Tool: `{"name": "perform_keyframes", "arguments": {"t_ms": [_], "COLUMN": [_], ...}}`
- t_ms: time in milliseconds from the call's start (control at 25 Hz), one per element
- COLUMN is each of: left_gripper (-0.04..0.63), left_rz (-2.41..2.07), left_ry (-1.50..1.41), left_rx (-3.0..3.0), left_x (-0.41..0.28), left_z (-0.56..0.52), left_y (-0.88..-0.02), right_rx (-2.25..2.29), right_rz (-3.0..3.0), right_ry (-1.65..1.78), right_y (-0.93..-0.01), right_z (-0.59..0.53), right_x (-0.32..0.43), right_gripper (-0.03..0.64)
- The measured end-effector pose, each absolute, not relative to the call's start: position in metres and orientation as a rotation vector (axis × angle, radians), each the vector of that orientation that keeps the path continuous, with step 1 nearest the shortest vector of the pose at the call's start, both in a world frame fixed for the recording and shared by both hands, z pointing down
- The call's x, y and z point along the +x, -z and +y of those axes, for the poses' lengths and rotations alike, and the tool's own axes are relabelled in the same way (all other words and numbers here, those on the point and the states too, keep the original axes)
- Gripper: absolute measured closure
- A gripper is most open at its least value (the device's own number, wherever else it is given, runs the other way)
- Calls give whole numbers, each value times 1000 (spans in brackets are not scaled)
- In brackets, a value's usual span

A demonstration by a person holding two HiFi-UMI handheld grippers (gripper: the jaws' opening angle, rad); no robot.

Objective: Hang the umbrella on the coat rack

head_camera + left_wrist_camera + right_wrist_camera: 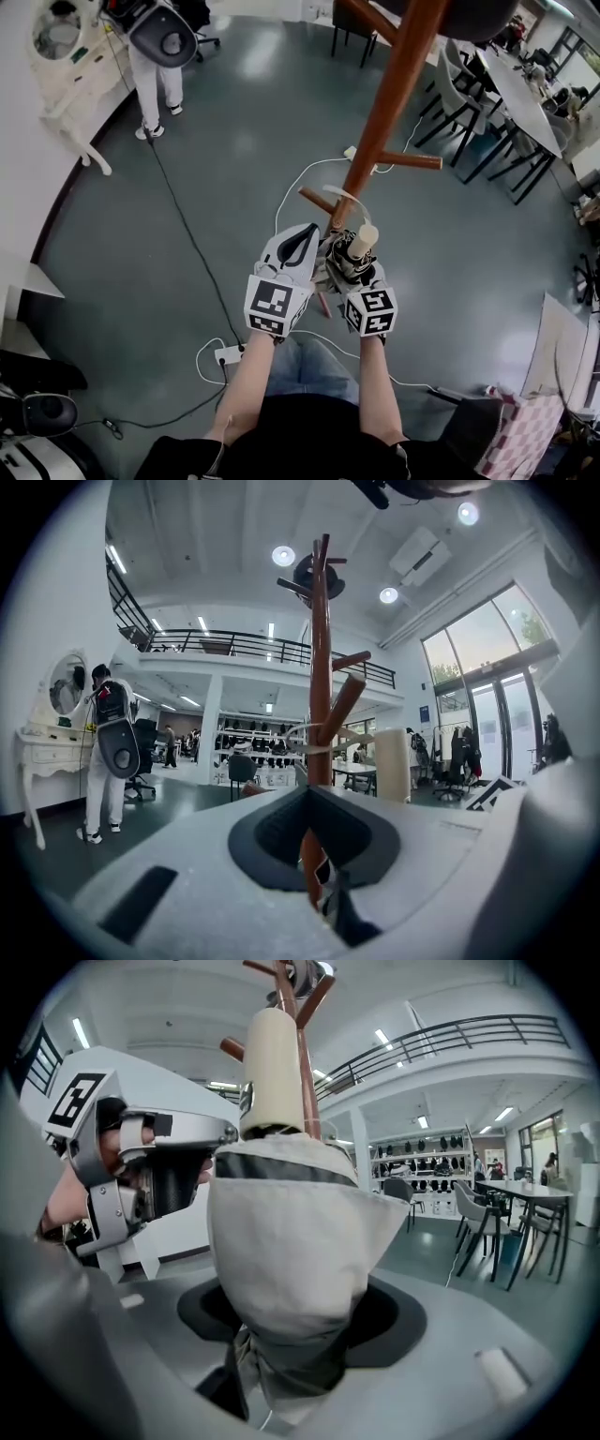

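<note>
The brown wooden coat rack (389,103) rises ahead of me, with short pegs (412,160) sticking out of its pole. A folded grey and cream umbrella (349,262) with a cream handle (362,240) stands upright just below the lowest peg (317,199). My right gripper (352,272) is shut on its fabric bundle (291,1269). The umbrella's white strap loop (349,195) lies round the pole by that peg. Touching it on the left, my left gripper (302,239) has its jaws together, pointing at the pole (321,667). A dark scrap shows at their seam.
A person in white trousers (157,84) stands at the far left beside a white dresser (66,56). Cables (187,234) and a power strip (228,354) lie on the grey floor. Tables and chairs (506,94) fill the upper right. A checked cloth (525,431) sits at lower right.
</note>
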State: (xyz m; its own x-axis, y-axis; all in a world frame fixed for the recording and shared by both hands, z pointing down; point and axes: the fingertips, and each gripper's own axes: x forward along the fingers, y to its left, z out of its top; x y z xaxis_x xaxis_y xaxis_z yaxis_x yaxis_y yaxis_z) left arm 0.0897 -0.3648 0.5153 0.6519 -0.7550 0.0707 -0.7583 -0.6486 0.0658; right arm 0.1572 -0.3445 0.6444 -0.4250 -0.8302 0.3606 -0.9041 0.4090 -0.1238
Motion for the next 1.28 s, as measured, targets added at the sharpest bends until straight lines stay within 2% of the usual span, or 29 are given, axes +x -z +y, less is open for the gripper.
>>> {"name": "perform_keyframes", "arguments": {"t_ms": [600, 1000, 1280], "left_gripper": [592, 592, 592], "left_rz": [-1222, -1228, -1256], "left_ry": [-51, -36, -86], "left_rx": [2756, 2746, 2744], "left_x": [87, 89, 74], "left_z": [-350, -337, -335], "left_y": [-580, -584, -565], "right_rx": [1654, 1644, 1709], "right_rz": [-2224, -2269, -2282], "right_ry": [-486, -455, -501], "right_y": [-733, -740, -702], "right_z": [-331, -328, -315], "right_x": [172, 159, 161], "right_gripper": [305, 276, 270]}}
